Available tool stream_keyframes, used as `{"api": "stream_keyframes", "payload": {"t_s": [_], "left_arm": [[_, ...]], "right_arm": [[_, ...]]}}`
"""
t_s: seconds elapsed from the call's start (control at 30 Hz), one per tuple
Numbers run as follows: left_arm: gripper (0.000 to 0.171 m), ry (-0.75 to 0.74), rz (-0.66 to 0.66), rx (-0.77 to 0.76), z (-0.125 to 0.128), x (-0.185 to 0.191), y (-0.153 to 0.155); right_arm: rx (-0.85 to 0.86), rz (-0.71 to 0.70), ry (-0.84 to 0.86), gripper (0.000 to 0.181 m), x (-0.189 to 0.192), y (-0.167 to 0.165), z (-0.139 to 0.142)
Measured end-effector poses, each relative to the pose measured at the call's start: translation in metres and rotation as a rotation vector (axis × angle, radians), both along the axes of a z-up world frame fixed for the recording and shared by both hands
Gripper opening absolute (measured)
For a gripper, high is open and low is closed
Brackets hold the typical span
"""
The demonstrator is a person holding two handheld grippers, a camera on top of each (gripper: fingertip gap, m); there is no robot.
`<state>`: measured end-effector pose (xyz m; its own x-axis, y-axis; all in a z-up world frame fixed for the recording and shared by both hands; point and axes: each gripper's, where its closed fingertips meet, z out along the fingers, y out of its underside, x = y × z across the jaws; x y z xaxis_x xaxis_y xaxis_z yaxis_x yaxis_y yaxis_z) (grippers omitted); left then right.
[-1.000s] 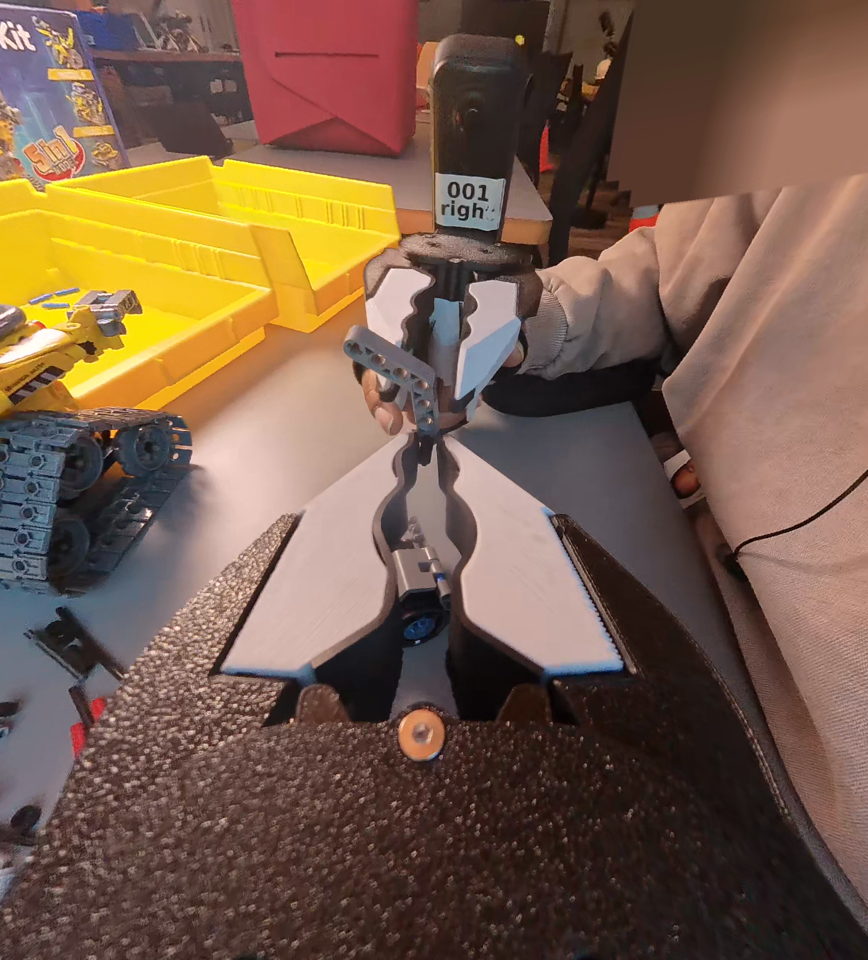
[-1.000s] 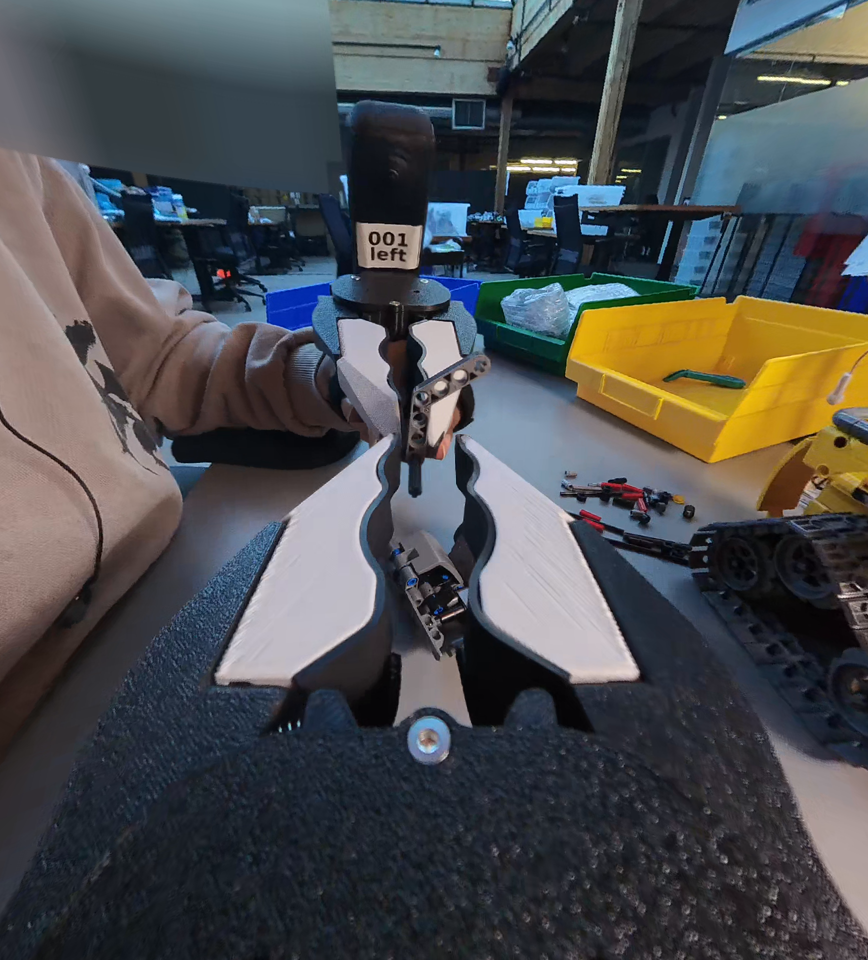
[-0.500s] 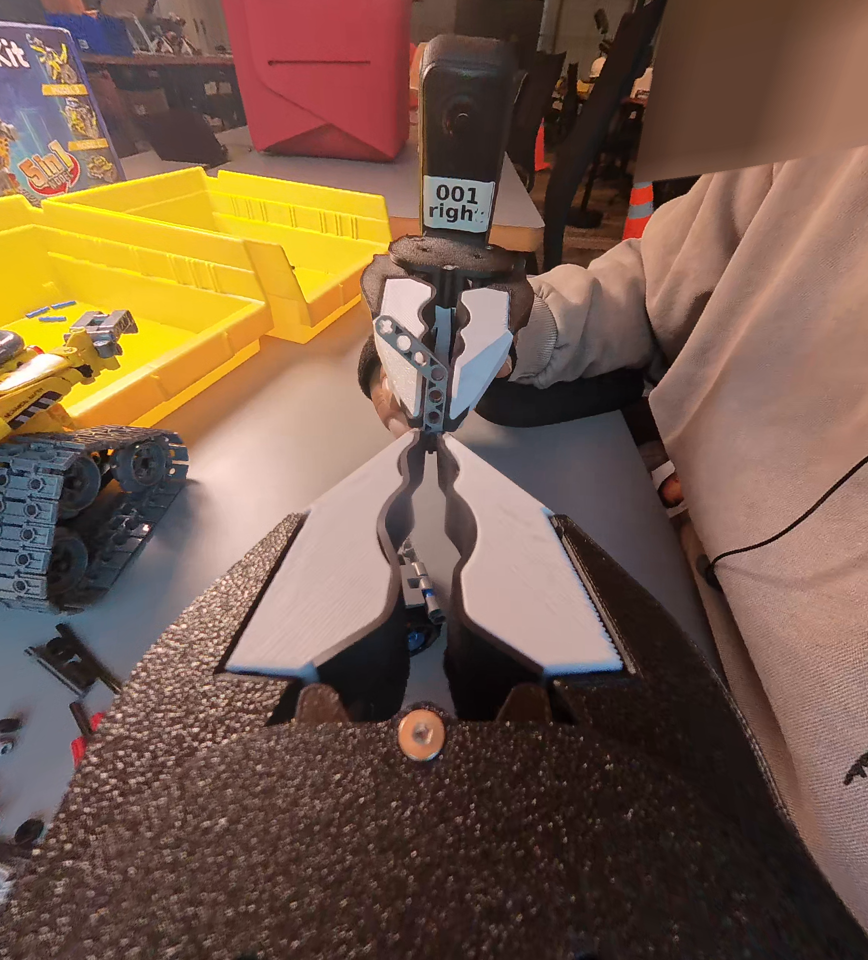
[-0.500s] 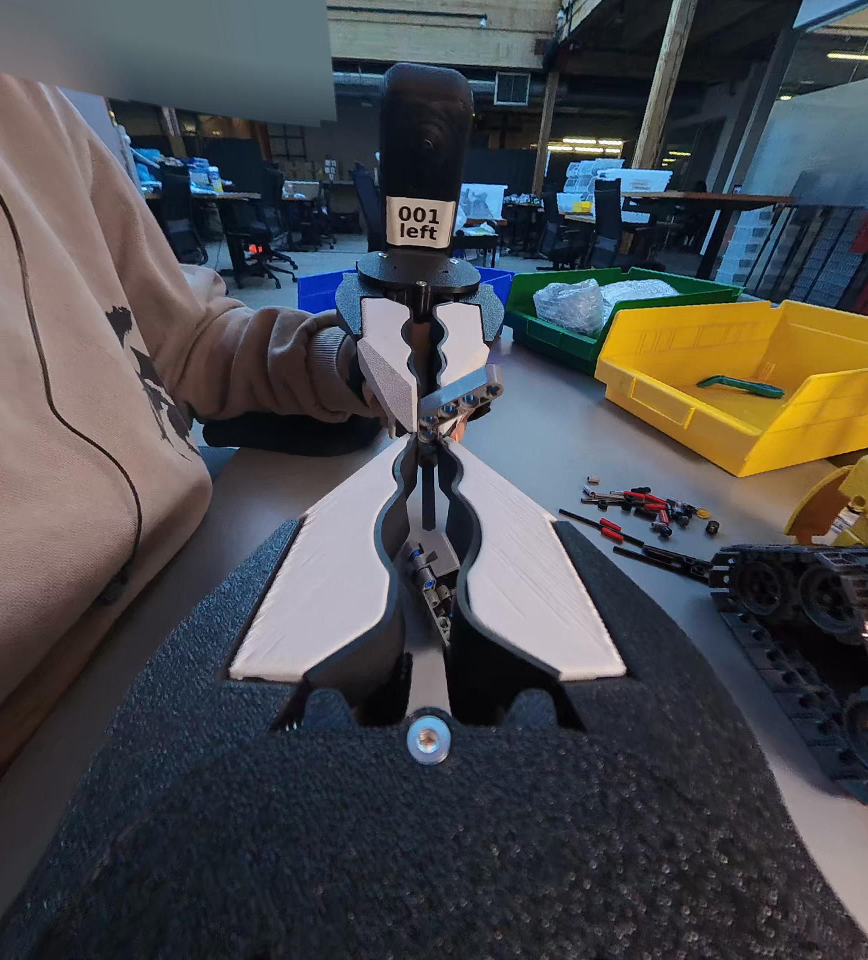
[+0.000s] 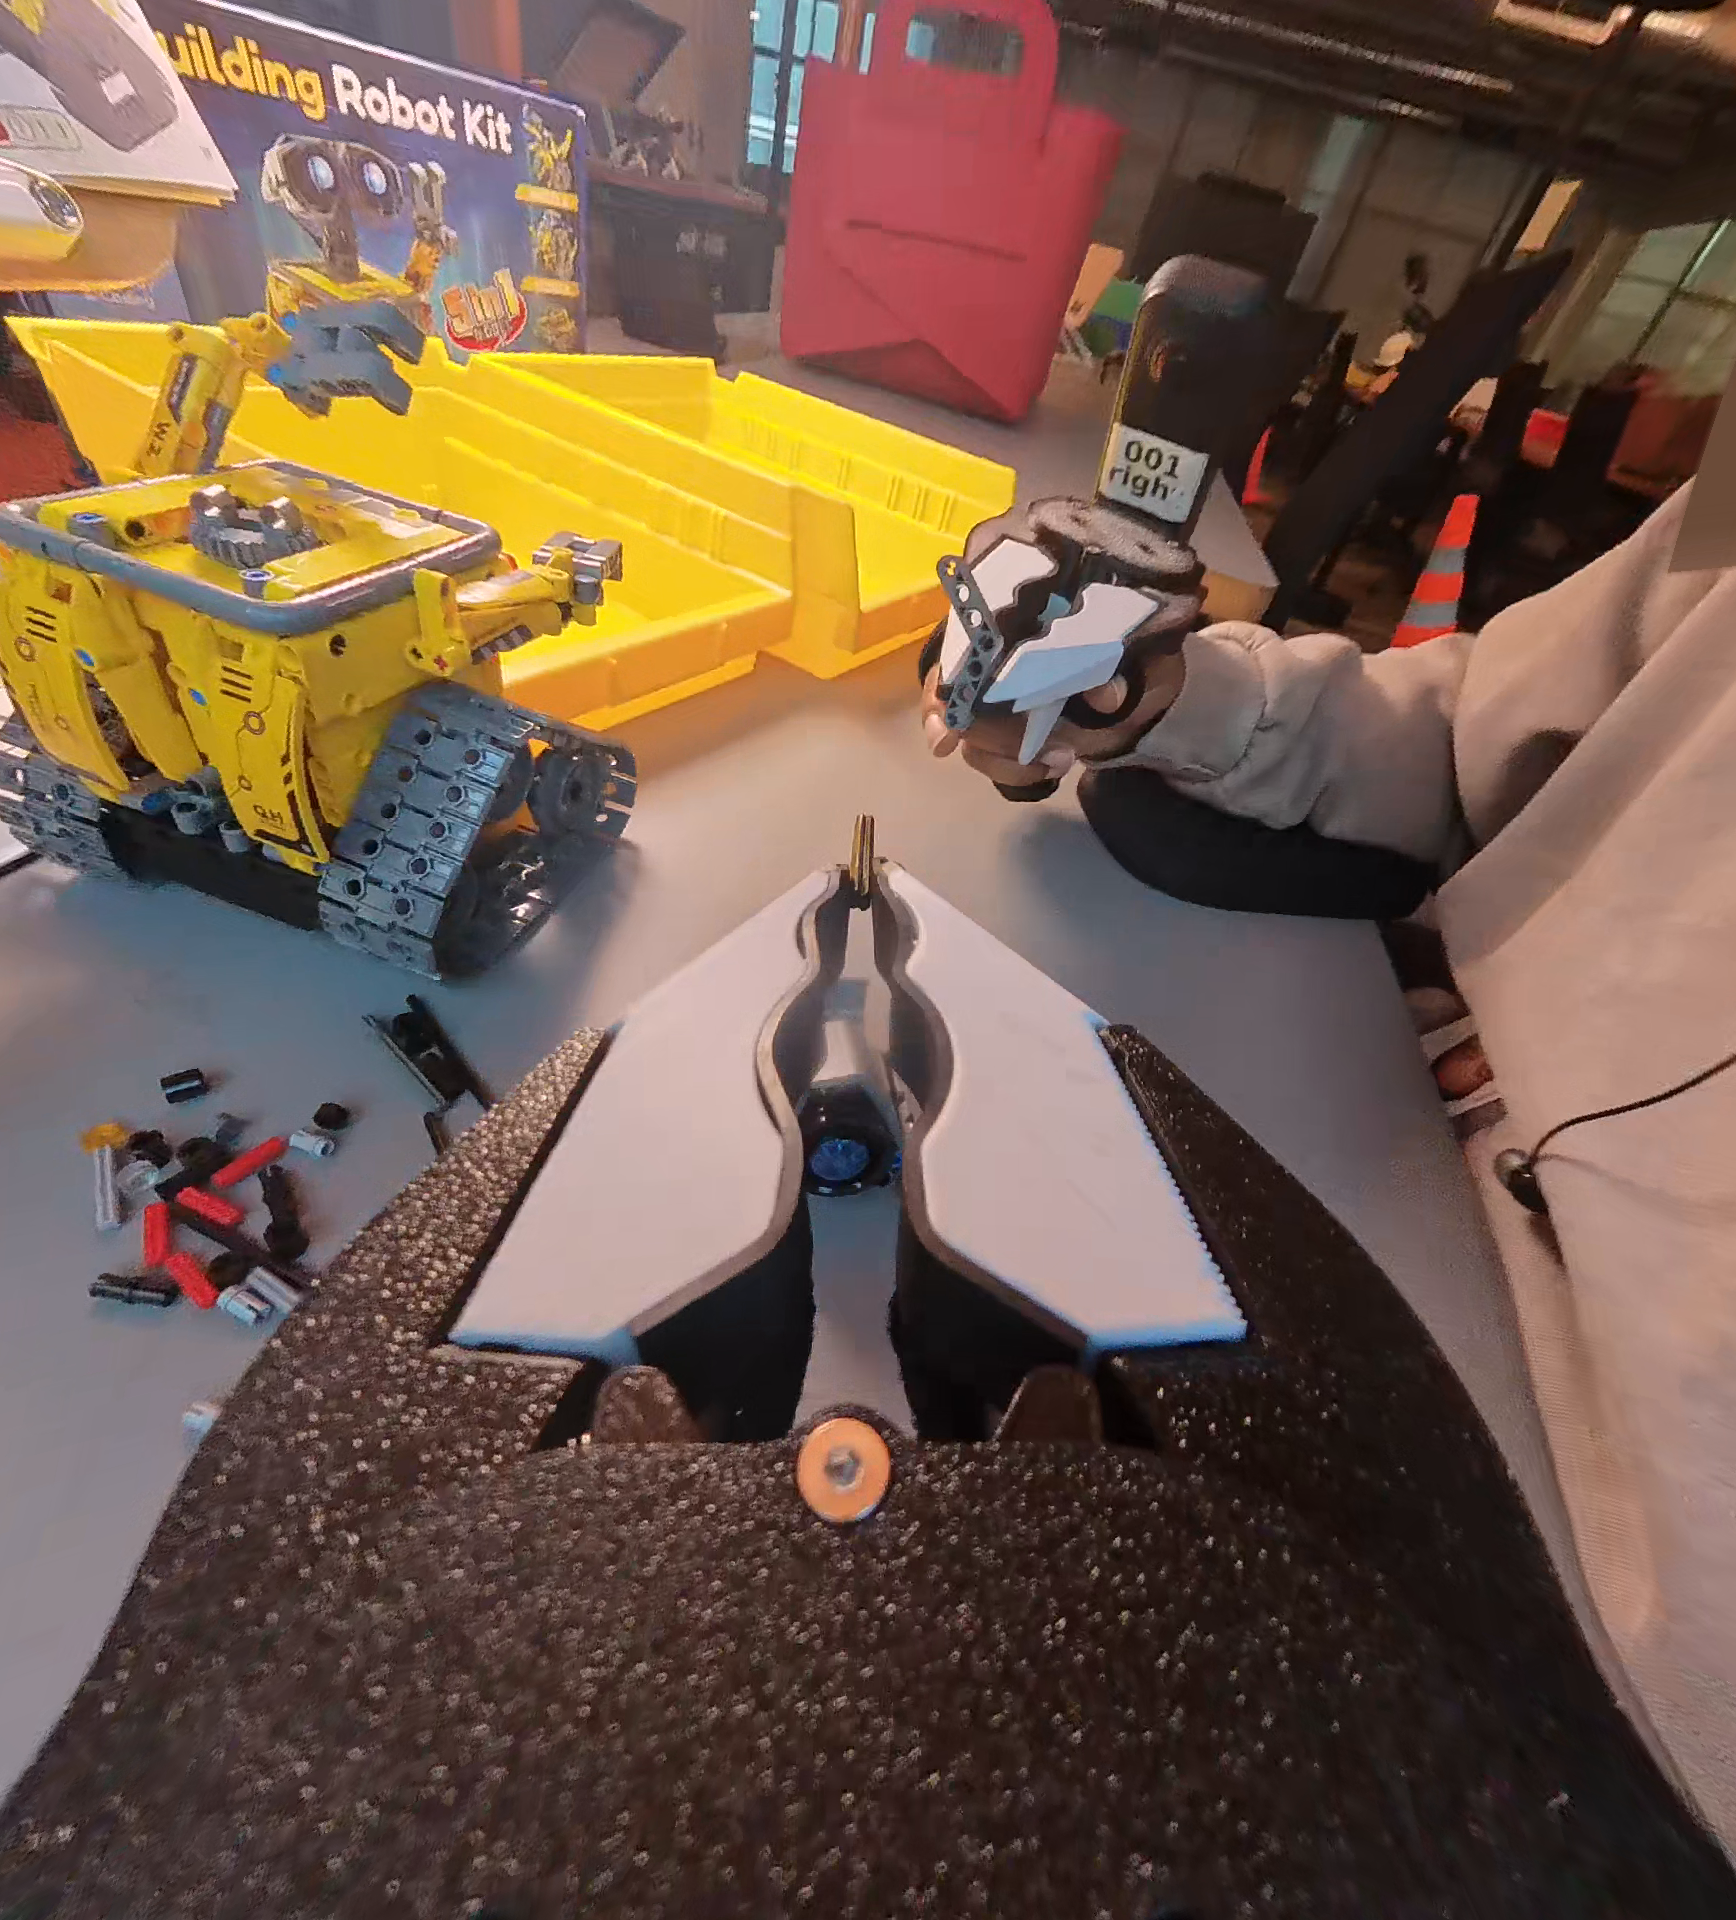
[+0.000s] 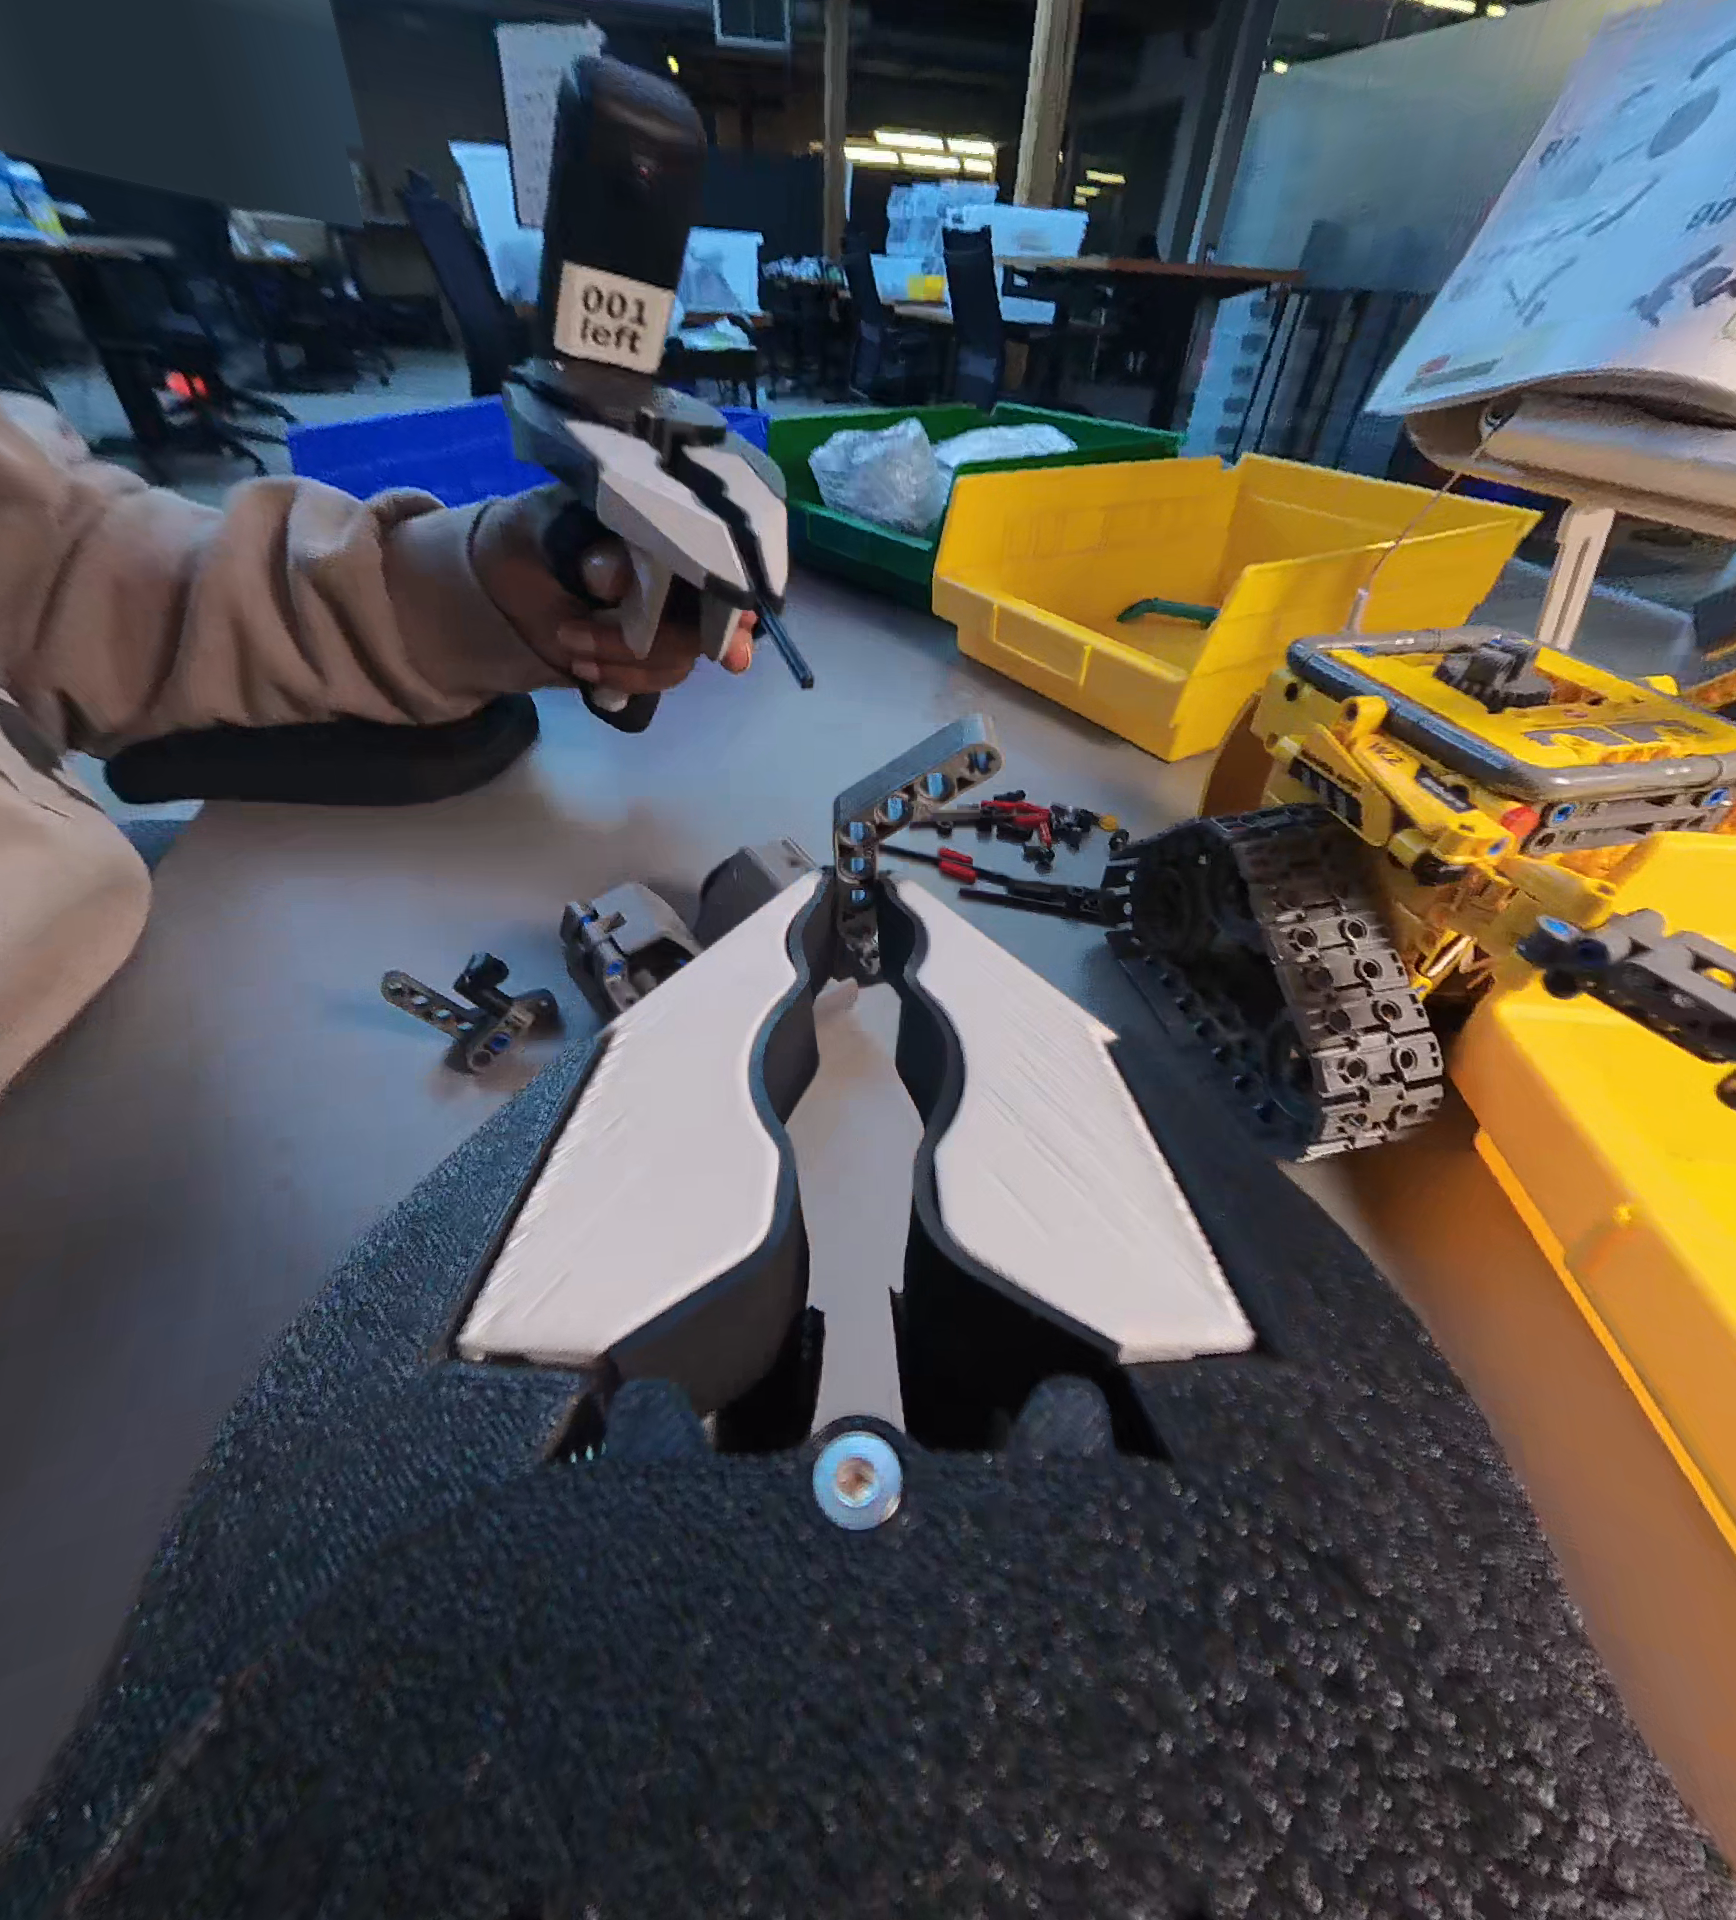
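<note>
My left gripper [image 5: 862, 885] is shut on a thin black axle [image 5: 862, 844] that sticks out past its tips. It also shows in the right wrist view [image 6: 739, 597], held above the table with the axle [image 6: 786, 655] pointing down-right. My right gripper [image 6: 859, 896] is shut on a grey angled beam with holes [image 6: 895, 805]. In the left wrist view it [image 5: 1025, 665] holds the beam [image 5: 970, 639] a short way ahead and to the right. A grey block assembly [image 6: 630, 940] lies on the table under the left gripper.
A yellow tracked robot model [image 5: 251, 675] stands on the left of the table and also shows in the right wrist view [image 6: 1446, 831]. Yellow bins [image 5: 698, 499] sit behind it. Loose small parts [image 5: 189, 1195] and a dark beam piece [image 6: 469, 1003] lie on the table. A person's sleeve [image 5: 1363, 707] is at the right. Some 12 cm of space lies between my two pairs of fingers. It is some 15 cm from my left tips to the yellow tracked robot model [image 5: 251, 675].
The two grippers were tip to tip, with axle and beam meeting. They have drawn apart, each keeping its part, and both views have swung towards the yellow model.
</note>
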<state>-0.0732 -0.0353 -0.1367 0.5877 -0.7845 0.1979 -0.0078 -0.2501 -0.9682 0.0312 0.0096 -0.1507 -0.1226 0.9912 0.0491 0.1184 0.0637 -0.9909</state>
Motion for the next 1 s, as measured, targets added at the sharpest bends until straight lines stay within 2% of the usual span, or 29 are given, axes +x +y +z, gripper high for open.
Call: {"api": "stream_keyframes", "payload": {"t_s": [0.17, 0.4, 0.5, 0.57, 0.7, 0.77, 0.87, 0.93, 1.0], "left_arm": [[0.003, 0.164, 0.028, 0.052, -0.020, 0.013, 0.007], [0.004, 0.456, 0.069, 0.275, -0.030, 0.026, 0.002], [0.004, 0.537, 0.073, 0.362, -0.029, 0.031, -0.003], [0.004, 0.549, 0.064, 0.384, -0.029, 0.034, -0.006], [0.004, 0.511, 0.035, 0.402, -0.025, 0.041, -0.011], [0.003, 0.462, 0.008, 0.392, -0.023, 0.046, -0.015], [0.004, 0.389, -0.033, 0.372, -0.020, 0.054, -0.020], [0.004, 0.359, -0.052, 0.360, -0.019, 0.057, -0.022], [0.004, 0.358, -0.054, 0.357, -0.019, 0.056, -0.022]], "right_arm": [[0.256, -0.140, -0.311, 0.007, -0.005, 0.020, -0.055], [0.373, -0.094, -0.587, 0.007, -0.005, 0.013, -0.103], [0.347, -0.081, -0.579, 0.009, -0.005, 0.010, -0.102], [0.312, -0.083, -0.544, 0.018, -0.006, 0.009, -0.095], [0.256, -0.074, -0.333, 0.029, -0.016, -0.001, -0.051], [0.261, -0.009, -0.217, 0.028, -0.024, -0.022, -0.030], [0.343, 0.054, -0.142, 0.021, -0.035, -0.049, -0.018], [0.373, 0.045, -0.136, 0.008, -0.039, -0.053, -0.016], [0.382, 0.050, -0.120, 0.004, -0.038, -0.053, -0.014]]}}
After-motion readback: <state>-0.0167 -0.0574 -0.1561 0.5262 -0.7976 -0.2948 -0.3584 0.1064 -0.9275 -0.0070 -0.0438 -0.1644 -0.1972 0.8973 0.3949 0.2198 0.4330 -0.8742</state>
